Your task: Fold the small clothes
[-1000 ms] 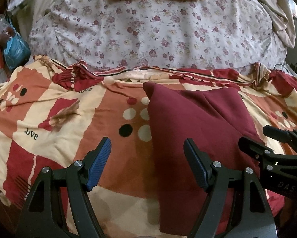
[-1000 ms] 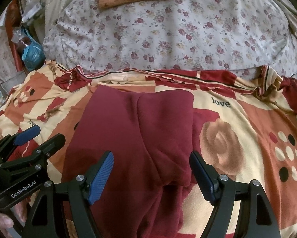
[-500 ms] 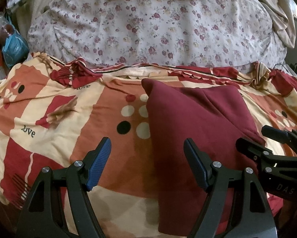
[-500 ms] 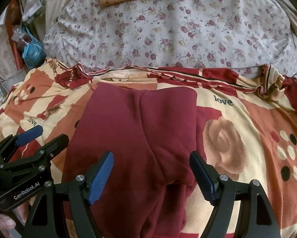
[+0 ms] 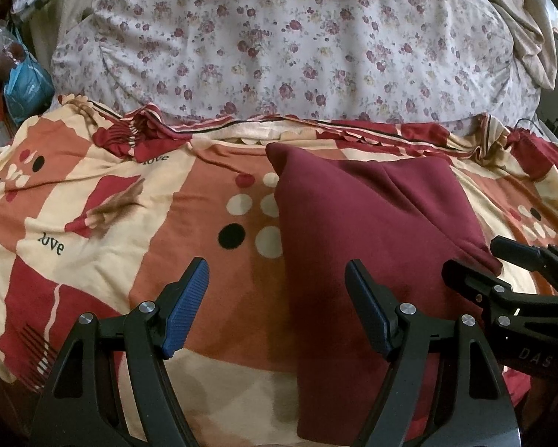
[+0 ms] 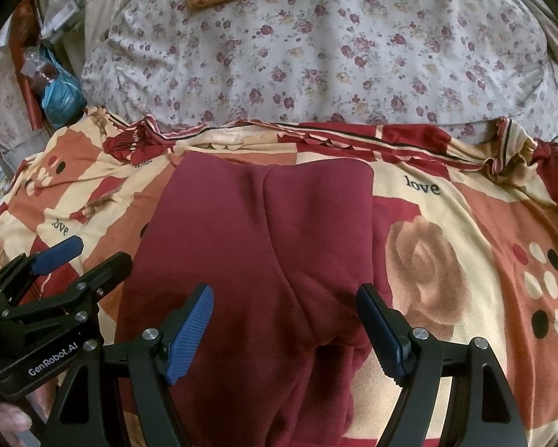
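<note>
Maroon fleece trousers (image 6: 249, 260) lie flat on the bed, on top of a patterned sheet (image 5: 137, 223) in orange, cream and red with dots and "love" print; far edge of the garment sits near the sheet's ruffled border, a floral quilt (image 5: 279, 48) beyond it. Looks like the pair is already folded once lengthwise, one leg laid over the other, with a seam line running down the middle in the right wrist view; lower part trails toward the camera and out of frame, so can't tell how the cuffs or waistband lie. Left hand-held gripper (image 5: 279, 313) hovers with jaws spread, nothing between them, left pad over bare sheet and right pad over the garment's left edge. Right hand-held gripper (image 6: 284, 327) also spread wide, above the middle of the trousers, not pinching fabric. Each shows in the other's view, side by side. Judgement: first fold done, cross folds remain to make a compact bundle; no grasp started yet. Blue plastic bag (image 6: 61, 93) on the floor at far left, irrelevant.
</note>
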Available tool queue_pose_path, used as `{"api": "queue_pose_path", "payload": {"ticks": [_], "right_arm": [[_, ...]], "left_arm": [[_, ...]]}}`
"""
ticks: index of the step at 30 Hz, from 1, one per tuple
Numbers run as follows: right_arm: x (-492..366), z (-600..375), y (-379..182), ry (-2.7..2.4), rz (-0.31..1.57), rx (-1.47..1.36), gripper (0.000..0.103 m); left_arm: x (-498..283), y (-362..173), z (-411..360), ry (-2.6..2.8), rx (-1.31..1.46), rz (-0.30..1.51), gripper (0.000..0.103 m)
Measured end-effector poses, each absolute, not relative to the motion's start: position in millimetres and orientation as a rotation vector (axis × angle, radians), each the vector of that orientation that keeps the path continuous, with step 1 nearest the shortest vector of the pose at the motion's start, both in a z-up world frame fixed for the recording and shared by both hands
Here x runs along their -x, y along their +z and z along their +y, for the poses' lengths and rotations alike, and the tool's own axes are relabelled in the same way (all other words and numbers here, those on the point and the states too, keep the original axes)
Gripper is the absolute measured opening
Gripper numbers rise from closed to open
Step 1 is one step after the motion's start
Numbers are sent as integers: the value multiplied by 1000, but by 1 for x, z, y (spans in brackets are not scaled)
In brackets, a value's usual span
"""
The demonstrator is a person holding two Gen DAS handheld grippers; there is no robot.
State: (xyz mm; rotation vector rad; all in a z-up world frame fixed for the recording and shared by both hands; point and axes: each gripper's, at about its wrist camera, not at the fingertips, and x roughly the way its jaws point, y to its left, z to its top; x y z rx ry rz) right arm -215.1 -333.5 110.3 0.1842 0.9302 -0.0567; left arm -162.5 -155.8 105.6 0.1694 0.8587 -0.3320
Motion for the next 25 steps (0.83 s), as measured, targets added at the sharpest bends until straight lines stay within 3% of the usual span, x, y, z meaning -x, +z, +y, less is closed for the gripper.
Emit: {"api": "queue_pose_path", "payload": {"ticks": [25], "right_arm": [[211,-328,109,-52,929,-200,77]], "left_arm": [[151,96,-148,-377,-125,877,76]]}}
